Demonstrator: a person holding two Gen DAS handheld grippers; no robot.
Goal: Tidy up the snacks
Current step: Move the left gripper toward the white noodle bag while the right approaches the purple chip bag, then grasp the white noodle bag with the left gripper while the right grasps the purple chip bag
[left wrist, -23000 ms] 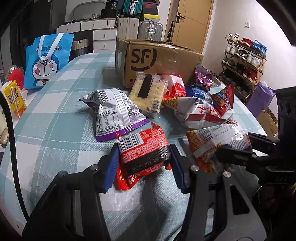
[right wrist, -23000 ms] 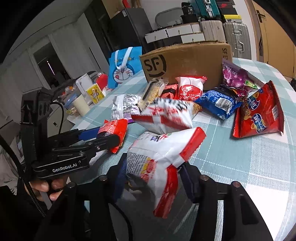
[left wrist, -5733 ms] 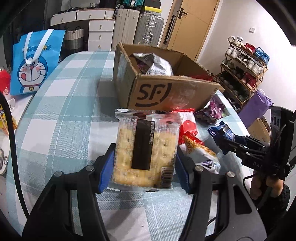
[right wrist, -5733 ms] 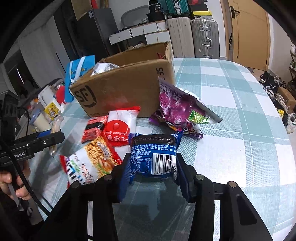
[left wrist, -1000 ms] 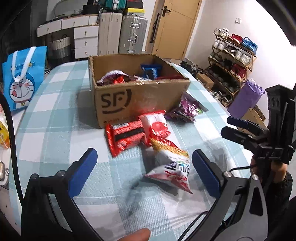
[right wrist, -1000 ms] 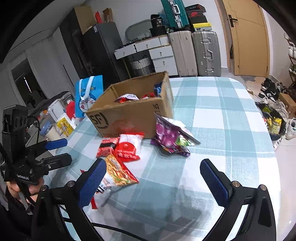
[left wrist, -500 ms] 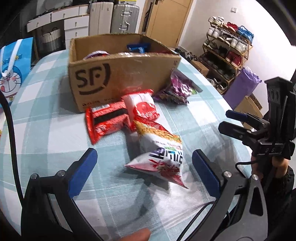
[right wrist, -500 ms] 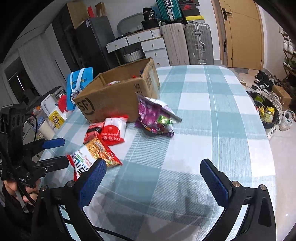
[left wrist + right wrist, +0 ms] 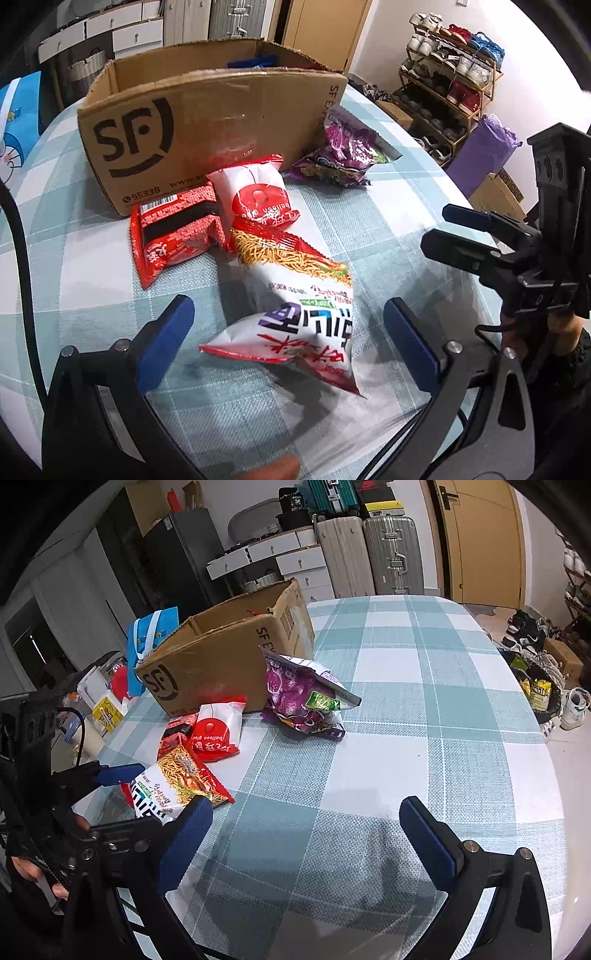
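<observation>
While the noodle bag lies flat on the checked tablecloth, the left gripper straddles it, jaws wide and not touching. Behind it sit two red packs and a purple bag (all against the box). The right gripper hovers spread wide over bare cloth.

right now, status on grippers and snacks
Left hand-held gripper open around noodle bag. Right hand-held gripper open, empty. Four snacks outside box. Nothing blocking.
</observation>
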